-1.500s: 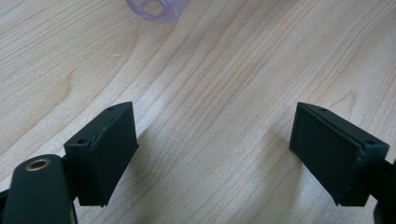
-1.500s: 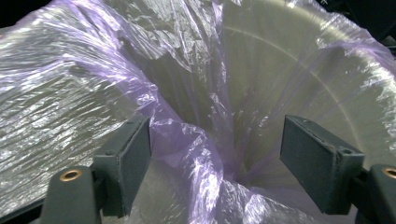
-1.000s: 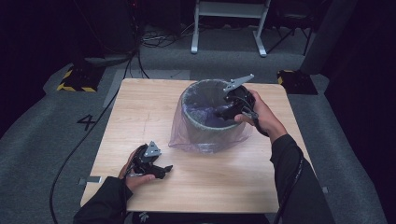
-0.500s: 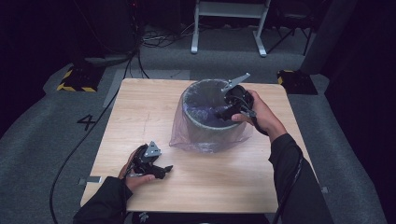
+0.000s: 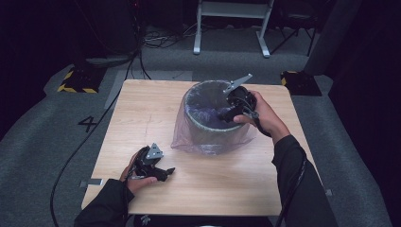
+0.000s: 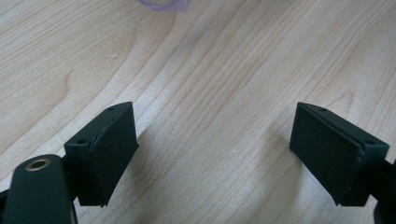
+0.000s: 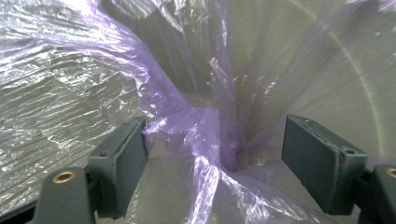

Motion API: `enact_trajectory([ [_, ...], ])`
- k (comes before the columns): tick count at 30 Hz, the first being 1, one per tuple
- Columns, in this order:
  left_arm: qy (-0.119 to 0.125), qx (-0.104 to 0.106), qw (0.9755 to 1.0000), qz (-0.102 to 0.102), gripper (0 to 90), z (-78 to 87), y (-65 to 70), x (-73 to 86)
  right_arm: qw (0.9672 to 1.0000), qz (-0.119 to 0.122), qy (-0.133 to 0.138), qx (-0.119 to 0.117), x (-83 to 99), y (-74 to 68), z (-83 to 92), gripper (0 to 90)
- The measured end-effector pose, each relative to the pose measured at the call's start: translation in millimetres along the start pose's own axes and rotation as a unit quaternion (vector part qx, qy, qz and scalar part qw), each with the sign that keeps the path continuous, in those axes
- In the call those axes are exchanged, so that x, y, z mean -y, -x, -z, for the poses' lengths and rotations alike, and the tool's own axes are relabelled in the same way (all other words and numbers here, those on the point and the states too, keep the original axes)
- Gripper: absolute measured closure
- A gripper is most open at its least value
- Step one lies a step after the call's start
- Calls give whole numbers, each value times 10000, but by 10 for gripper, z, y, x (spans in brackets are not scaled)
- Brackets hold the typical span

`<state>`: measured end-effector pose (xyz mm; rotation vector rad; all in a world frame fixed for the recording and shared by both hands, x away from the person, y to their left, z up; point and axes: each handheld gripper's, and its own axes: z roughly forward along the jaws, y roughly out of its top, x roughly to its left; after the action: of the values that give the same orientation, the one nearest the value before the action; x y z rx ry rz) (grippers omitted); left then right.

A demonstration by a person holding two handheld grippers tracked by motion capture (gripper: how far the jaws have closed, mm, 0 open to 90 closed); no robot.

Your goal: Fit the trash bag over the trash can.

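My right gripper [image 5: 226, 113] hangs inside the bin [image 5: 208, 124] mid-table, jaws apart, gripping nothing. The crinkled purple liner [image 7: 187, 126] crowds them; its skirt drapes outside over the rim. My left gripper [image 5: 163, 172] rests released on bare table [image 5: 142, 109].

The place looks like a lab or recording studio. A lone wooden counter [image 5: 142, 123] stands on grey carpet [image 5: 42, 142] marked with a number four [image 5: 88, 124], with cables [image 5: 156, 40], a metal stand [image 5: 231, 19], black-and-yellow hazard-striped weights [image 5: 75, 81] and dark surroundings around it.
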<state>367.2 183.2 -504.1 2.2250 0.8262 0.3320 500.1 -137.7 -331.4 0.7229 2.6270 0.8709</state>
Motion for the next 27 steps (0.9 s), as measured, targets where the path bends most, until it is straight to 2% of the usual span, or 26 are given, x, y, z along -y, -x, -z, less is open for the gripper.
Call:
enact_trajectory([
  [15,2,1,10000,2,144,0,0,0,9987,-83,506,-14,8,-39,145,224],
  [25,0,1,10000,1,144,0,0,0,9975,-55,689,115,42,-43,189,208],
  [27,0,1,10000,1,144,0,0,0,9967,-73,794,135,49,-47,198,186],
])
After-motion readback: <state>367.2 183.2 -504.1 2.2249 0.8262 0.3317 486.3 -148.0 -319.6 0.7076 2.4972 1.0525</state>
